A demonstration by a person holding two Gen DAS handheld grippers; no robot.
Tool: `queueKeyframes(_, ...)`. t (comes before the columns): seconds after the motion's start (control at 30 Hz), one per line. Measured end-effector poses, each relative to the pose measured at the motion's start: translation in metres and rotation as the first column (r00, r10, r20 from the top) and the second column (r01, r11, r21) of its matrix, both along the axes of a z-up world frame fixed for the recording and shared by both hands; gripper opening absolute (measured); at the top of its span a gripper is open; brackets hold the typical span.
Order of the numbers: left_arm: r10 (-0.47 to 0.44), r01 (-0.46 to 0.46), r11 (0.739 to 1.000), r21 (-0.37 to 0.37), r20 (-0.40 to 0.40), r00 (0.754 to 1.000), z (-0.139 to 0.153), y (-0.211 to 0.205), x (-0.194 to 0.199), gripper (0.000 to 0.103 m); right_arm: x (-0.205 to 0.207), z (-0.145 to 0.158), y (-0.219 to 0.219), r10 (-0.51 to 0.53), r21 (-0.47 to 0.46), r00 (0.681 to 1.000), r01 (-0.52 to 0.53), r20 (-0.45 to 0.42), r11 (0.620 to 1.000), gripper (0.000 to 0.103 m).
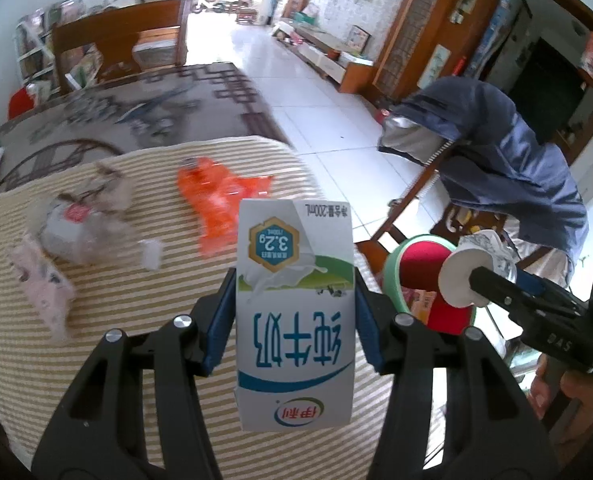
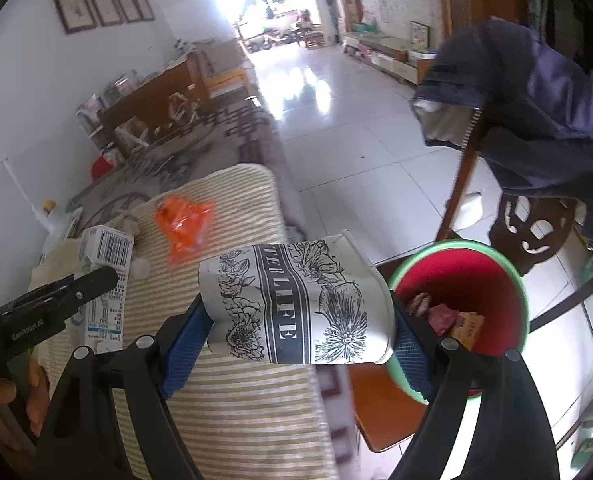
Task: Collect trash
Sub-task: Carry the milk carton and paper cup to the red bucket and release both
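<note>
A carton [image 1: 294, 312] is clamped in the left gripper [image 1: 294, 320], a cup [image 2: 296, 304] in the right gripper [image 2: 296, 332], both near the bin [image 2: 512, 276]. Some trash is binned. An orange wrapper [image 1: 220, 200] and crumpled scraps [image 1: 76, 224] remain, farther from the bin.

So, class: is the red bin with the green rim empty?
No: the red bin already holds wrappers at its bottom, seen in the right wrist view.

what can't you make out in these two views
- Crumpled trash on the striped cloth, left wrist view: motion blur, type unclear.
- Bin contents, right wrist view: mostly hidden by the paper cup and bin wall.
- Carton base, left wrist view: faces away.
- Carton in the right wrist view: partly behind the left gripper.
</note>
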State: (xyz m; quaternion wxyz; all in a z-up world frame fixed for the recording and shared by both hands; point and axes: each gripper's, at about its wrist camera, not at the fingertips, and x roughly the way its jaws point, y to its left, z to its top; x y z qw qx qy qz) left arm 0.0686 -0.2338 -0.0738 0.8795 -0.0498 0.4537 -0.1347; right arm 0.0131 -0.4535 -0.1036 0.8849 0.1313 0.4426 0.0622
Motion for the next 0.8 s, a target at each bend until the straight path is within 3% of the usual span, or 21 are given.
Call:
queueKeyframes(0.4,-0.193,0.193,0.981,-0.02,-0.003,0.981,-0.001,-0.111,0.025,0.051,-0.012,-0.011,-0.096,-0.174,0.018,0.984,0.175,-0.032,0.984,0.08)
queueKeyframes(0.8,-0.407,0.404,0.913,-0.059,-0.041,0.913,-0.017,-0.211,0.042,0.053,-0.019,-0.029,-0.161,-0.306,0.007,0.949,0.308,-0.079,0.951,0.082)
